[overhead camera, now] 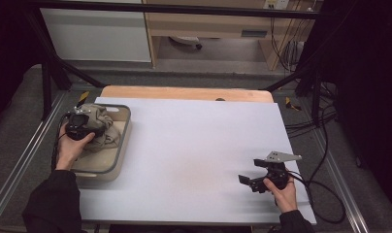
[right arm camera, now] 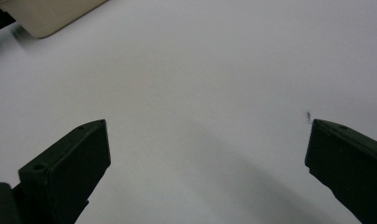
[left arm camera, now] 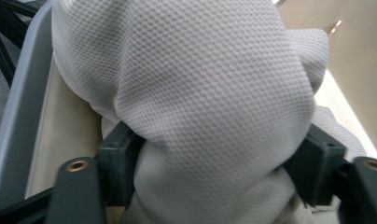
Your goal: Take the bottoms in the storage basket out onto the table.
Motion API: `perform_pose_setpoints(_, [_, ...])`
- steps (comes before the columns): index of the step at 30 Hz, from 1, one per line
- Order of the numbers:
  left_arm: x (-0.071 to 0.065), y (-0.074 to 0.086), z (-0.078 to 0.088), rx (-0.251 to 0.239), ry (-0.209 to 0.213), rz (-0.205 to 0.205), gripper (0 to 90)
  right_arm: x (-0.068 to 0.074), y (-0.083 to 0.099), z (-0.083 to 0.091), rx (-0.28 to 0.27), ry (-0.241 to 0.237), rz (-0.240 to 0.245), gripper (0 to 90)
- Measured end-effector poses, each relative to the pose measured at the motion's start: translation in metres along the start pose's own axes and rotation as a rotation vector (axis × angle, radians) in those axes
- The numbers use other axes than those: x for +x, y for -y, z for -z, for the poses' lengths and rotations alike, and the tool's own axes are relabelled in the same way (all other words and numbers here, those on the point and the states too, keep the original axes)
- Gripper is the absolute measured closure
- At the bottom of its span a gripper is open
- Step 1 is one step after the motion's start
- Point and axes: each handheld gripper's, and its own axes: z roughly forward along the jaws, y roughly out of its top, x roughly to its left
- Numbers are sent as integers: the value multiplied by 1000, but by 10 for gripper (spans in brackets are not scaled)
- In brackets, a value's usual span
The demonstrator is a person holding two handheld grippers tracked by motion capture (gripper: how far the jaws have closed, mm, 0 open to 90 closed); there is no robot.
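Cloth (overhead camera: 101, 127) bundled in tray (overhead camera: 117, 162) at worktop's (overhead camera: 194, 145) 9 o'clock. Left hand-held gripper (overhead camera: 82, 127) on it, jaws pinching a fold between them. Right hand-held gripper (overhead camera: 247, 180) idle at 4 o'clock, well apart, jaws wide open, empty.

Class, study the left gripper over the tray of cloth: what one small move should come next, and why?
Probably lift the left gripper slightly. Its jaws already flank a bulging fold of the grey cloth and seem to press it, while the rest lies bunched in the tray. A short lift would show whether the grip holds. The right gripper rests open over the bare white table.
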Motion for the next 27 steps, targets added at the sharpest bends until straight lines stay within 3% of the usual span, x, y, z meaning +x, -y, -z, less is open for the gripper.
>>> perform_pose_setpoints(14, [0,2,3,-12,11,-6,659,0,0,0,0,-1,1,5])
perform_pose_setpoints(20, [0,2,6,-15,5,4,718,0,0,0,-1,-1,2,5])
perform_pose_setpoints(27, [3,1,13,-55,4,17,741,0,0,1,-2,1,2,5])
